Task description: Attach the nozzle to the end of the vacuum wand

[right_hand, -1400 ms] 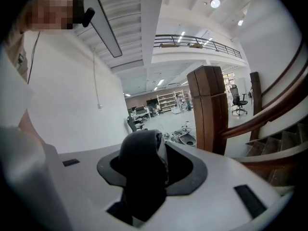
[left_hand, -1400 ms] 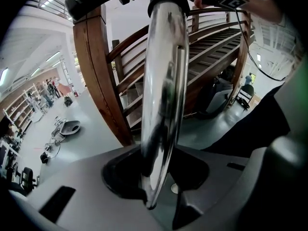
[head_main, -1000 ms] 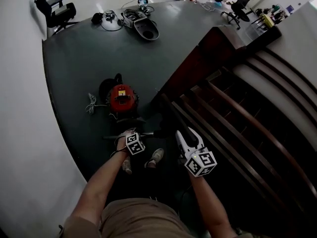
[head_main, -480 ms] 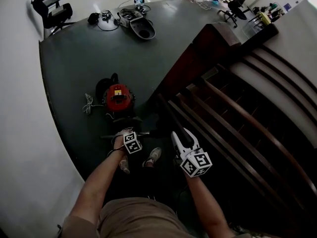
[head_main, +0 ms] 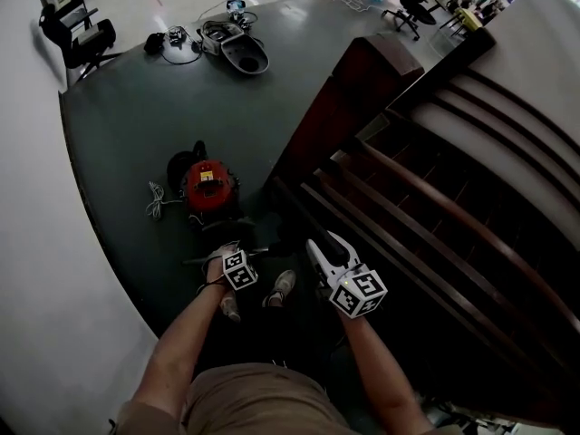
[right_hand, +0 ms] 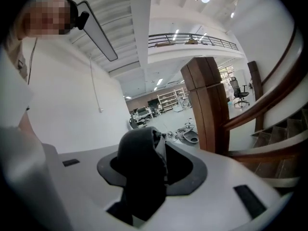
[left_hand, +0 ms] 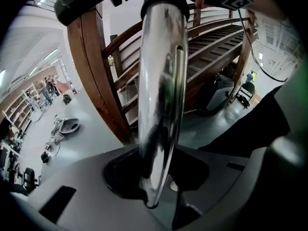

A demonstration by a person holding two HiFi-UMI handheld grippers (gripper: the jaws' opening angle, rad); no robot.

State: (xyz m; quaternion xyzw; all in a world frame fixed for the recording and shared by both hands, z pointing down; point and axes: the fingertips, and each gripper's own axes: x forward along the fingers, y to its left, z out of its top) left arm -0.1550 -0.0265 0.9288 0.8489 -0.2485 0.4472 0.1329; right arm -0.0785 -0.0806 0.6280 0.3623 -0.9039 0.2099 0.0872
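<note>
A red canister vacuum [head_main: 207, 184] stands on the dark floor just beyond my hands. The chrome vacuum wand [left_hand: 161, 95] runs up through the jaws of my left gripper [left_hand: 155, 179]. Those jaws are closing and press on the tube. In the head view the left gripper [head_main: 231, 252] points steeply down and the wand [head_main: 261, 249] shows as a thin bar beside it. My right gripper [head_main: 324, 245] is shut on a dark nozzle piece [right_hand: 140, 160], which fills the gap between its jaws. The nozzle's far end is lost against the dark stairs.
A wooden staircase with a thick newel post [head_main: 340, 107] rises at the right. A white wall curves along the left. A white cable [head_main: 156, 198] lies by the vacuum. A grey floor head and cables [head_main: 237, 54] sit far back, near office chairs [head_main: 80, 34]. A shoe [head_main: 285, 286] is between my grippers.
Both grippers stay almost where they were, still holding their parts. The head camera has shifted a little, so the floor and vacuum sit slightly further left in view.
</note>
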